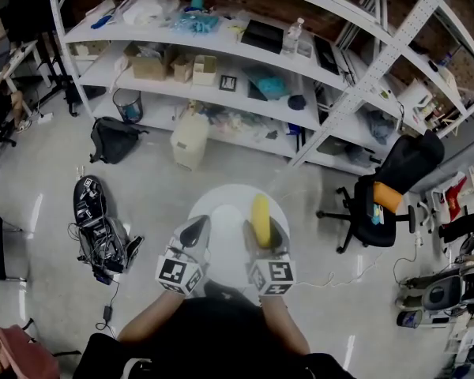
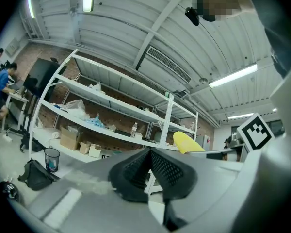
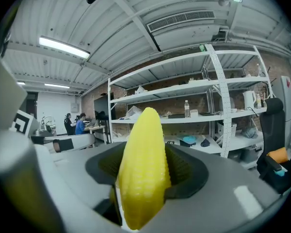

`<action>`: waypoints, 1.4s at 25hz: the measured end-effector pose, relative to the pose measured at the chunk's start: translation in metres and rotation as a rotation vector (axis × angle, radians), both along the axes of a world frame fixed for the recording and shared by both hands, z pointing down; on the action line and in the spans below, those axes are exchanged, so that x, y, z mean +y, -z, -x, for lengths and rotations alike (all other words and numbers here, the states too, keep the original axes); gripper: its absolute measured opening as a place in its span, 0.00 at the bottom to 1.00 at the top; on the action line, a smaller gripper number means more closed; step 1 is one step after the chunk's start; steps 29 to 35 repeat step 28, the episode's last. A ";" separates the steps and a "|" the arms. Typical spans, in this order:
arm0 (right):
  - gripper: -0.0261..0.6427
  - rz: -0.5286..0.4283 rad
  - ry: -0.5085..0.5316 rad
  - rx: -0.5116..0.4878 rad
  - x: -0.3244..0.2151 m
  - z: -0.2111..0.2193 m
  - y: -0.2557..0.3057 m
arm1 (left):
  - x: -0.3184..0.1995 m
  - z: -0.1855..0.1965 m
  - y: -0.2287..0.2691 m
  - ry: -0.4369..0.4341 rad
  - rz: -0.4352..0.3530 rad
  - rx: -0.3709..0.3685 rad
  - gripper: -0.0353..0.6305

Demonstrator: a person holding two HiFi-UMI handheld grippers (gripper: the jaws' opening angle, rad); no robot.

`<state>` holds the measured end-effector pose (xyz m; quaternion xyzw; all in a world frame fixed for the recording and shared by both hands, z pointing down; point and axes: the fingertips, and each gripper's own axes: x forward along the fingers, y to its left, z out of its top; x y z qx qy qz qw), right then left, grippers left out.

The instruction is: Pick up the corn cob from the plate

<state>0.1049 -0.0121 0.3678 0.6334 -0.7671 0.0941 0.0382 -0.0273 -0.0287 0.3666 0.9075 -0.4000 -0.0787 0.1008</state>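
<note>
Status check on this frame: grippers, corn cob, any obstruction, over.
Right gripper shut on corn cob, cob sticking out past the jaws. Left gripper shut, empty. Nothing seen in the way.

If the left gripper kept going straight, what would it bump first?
Nothing close, it seems. The left gripper points level across the open room, so it would probably reach the white shelves first. Depth is hard to judge.
</note>
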 end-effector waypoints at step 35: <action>0.42 -0.010 0.006 0.004 -0.007 0.001 0.003 | -0.008 -0.004 -0.001 -0.009 0.016 -0.005 0.06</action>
